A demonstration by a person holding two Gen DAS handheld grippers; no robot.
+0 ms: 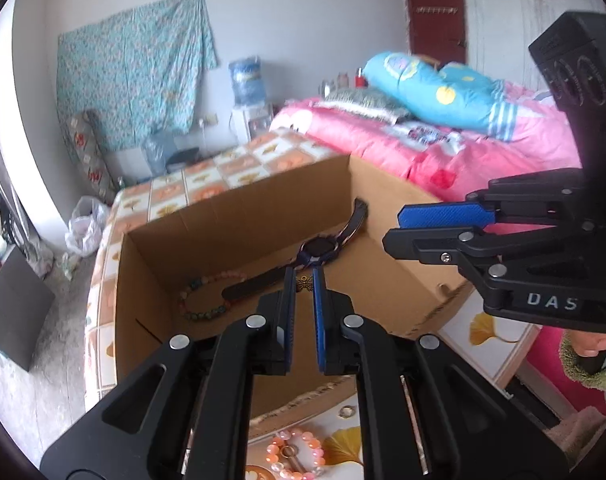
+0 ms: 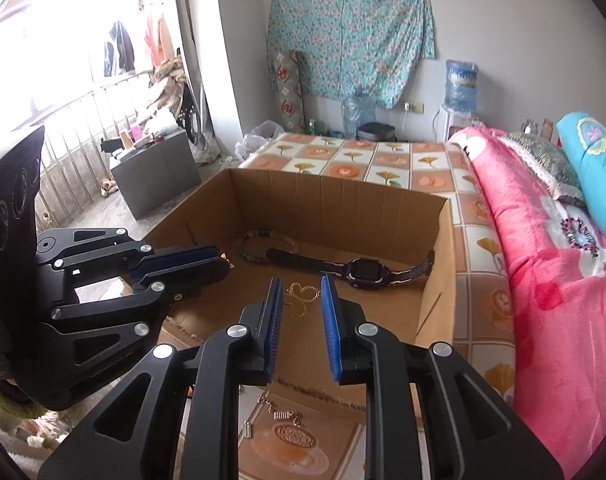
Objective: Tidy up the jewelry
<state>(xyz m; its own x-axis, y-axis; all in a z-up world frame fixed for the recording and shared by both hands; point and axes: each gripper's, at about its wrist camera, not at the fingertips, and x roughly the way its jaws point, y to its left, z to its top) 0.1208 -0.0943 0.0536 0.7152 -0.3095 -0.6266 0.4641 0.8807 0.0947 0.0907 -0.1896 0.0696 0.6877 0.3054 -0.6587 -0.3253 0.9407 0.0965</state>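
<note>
One cardboard box [image 2: 435,280]; inside, ahead of grippers: one watch [image 2: 363,270], one bead bracelet [image 2: 259,246], one gold butterfly pendant [image 2: 299,300]. Below grippers: one pink bead bracelet [image 1: 295,454].
</note>
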